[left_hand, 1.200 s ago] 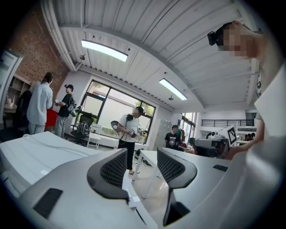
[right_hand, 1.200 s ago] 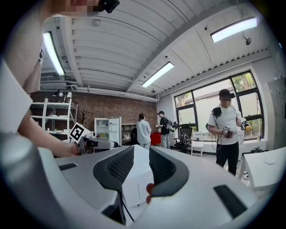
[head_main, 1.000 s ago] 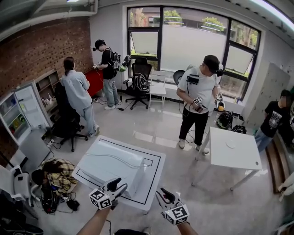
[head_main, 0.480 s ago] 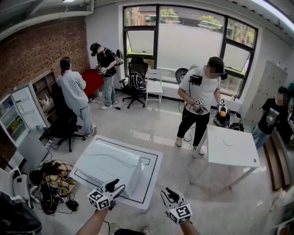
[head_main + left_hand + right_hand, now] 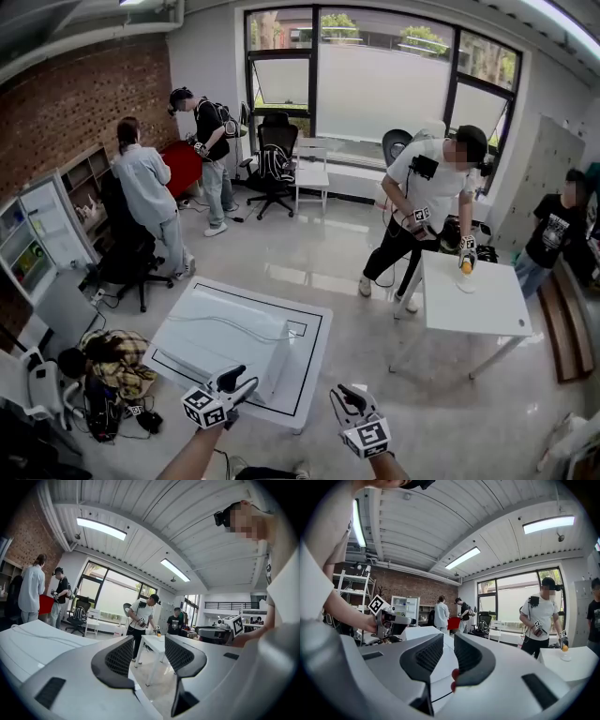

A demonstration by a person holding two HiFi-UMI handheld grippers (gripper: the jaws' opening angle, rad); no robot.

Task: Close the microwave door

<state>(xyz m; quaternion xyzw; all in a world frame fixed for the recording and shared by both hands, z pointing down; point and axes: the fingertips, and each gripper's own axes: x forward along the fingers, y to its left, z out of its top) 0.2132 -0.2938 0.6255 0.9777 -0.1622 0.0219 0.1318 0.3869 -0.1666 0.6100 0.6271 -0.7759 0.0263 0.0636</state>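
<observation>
- Bright office: brick wall (image 5: pixel 84 103) at upper left, people standing about.
- White tabletop (image 5: pixel 314 349), lower centre, carries the white microwave (image 5: pixel 234 339).
- Its door is hard to make out; likely light, rigid and hinged, so push its free edge.
- Left gripper (image 5: pixel 242 379) and right gripper (image 5: pixel 337 394), at the bottom edge: jaws apart, empty.

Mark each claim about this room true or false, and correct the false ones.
1. The left claw is open and empty. True.
2. The right claw grips an orange ball. False: it is open and holds nothing.
3. A person stands beside the small white table. True.
4. Only one other person is in the room. False: four are visible.
</observation>
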